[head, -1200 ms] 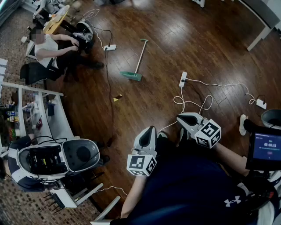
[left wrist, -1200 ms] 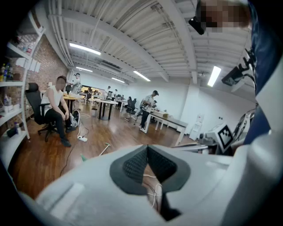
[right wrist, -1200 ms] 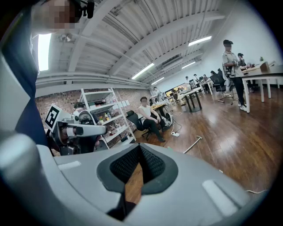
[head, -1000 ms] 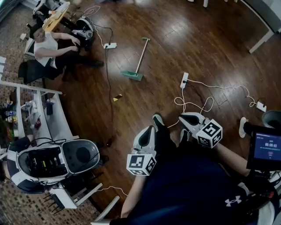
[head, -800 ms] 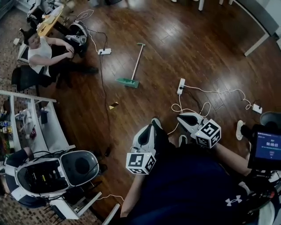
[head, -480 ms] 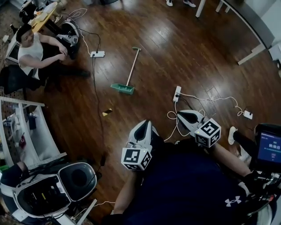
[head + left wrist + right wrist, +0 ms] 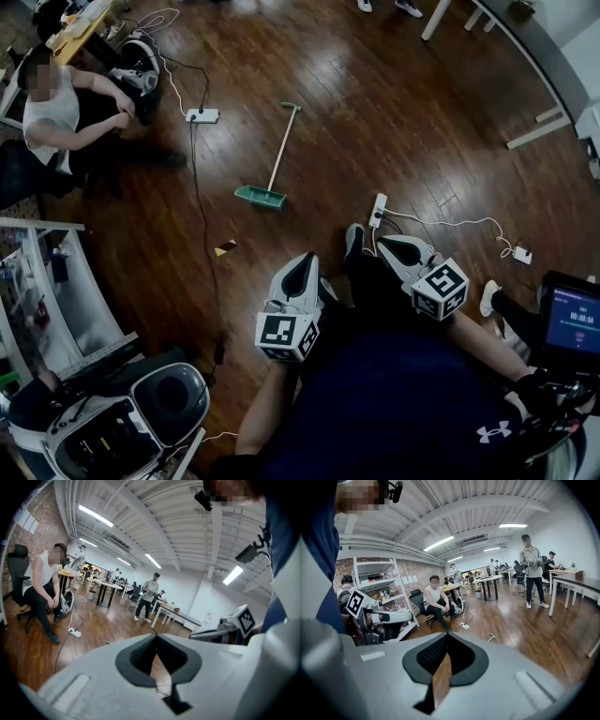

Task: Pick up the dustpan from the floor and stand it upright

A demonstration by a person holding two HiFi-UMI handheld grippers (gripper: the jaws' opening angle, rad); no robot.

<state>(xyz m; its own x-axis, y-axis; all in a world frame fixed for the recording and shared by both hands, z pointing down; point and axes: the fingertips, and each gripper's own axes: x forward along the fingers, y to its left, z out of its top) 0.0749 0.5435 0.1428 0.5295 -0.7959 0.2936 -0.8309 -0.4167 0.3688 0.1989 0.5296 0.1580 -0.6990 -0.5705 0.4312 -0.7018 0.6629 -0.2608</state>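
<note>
The green dustpan (image 7: 260, 195) lies flat on the wooden floor, and its long pale handle (image 7: 281, 150) runs away toward the far side. The handle's end (image 7: 491, 636) shows small on the floor in the right gripper view. My left gripper (image 7: 305, 260) is held low in front of my body, well short of the pan, shut with nothing in it. My right gripper (image 7: 384, 243) is beside it to the right, also shut and empty. In each gripper view the dark pads (image 7: 140, 653) (image 7: 431, 656) meet at their tips, and only floor shows behind them.
White power strips (image 7: 202, 115) (image 7: 378, 210) and trailing cables cross the floor. A person sits on a chair (image 7: 66, 103) at the far left, beside white shelving (image 7: 56, 300). A small yellow scrap (image 7: 225, 248) lies near the pan. Table legs (image 7: 539, 131) stand at the far right.
I have walked forward, so the dustpan sits lower in the head view and closer to both grippers. Both grippers stayed shut and moved forward with my body.
</note>
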